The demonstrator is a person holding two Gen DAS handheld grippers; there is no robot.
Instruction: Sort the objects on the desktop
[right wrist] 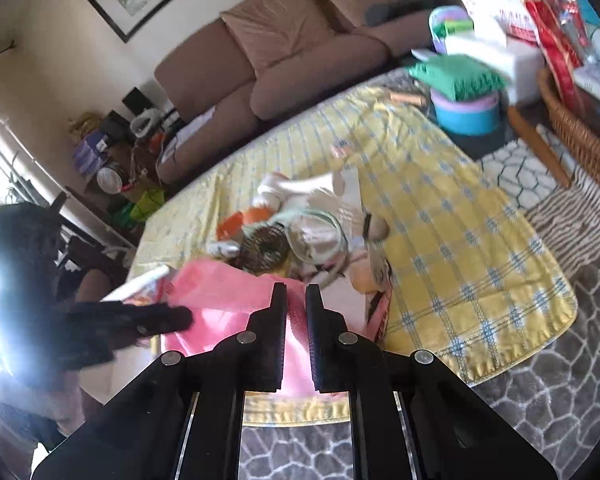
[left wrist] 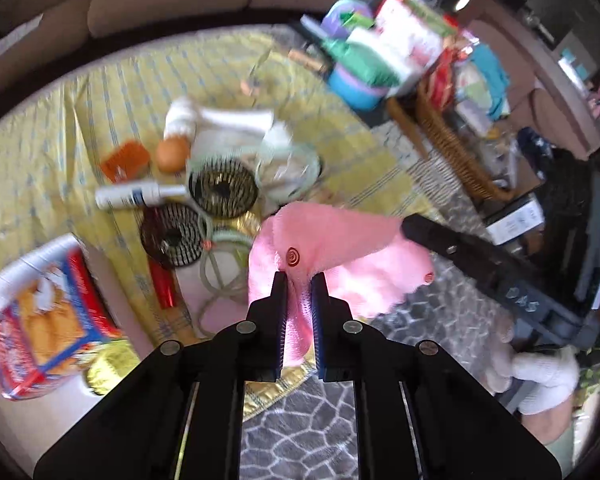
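Note:
A pink fluffy cloth [left wrist: 332, 248] with red buttons hangs over the table's near edge. My left gripper [left wrist: 300, 280] is shut on a fold of it. My right gripper [right wrist: 296, 292] is shut on another part of the same pink cloth [right wrist: 228, 300]. Each gripper shows in the other's view: the right one as a black bar [left wrist: 480, 256], the left one as a dark shape [right wrist: 140, 320]. Behind the cloth lies a pile: two black round grilles [left wrist: 220, 190], a white spray bottle [left wrist: 136, 196], an orange ball [left wrist: 172, 154], a white garment [left wrist: 228, 128].
A yellow checked cloth [right wrist: 460, 248] covers the low table. A snack bag [left wrist: 48, 320] lies at the left. A blue tub [right wrist: 466, 114] with green items and a wicker basket [right wrist: 580, 136] stand at the far right. A brown sofa [right wrist: 280, 60] is behind. Patterned rug [right wrist: 560, 380] below.

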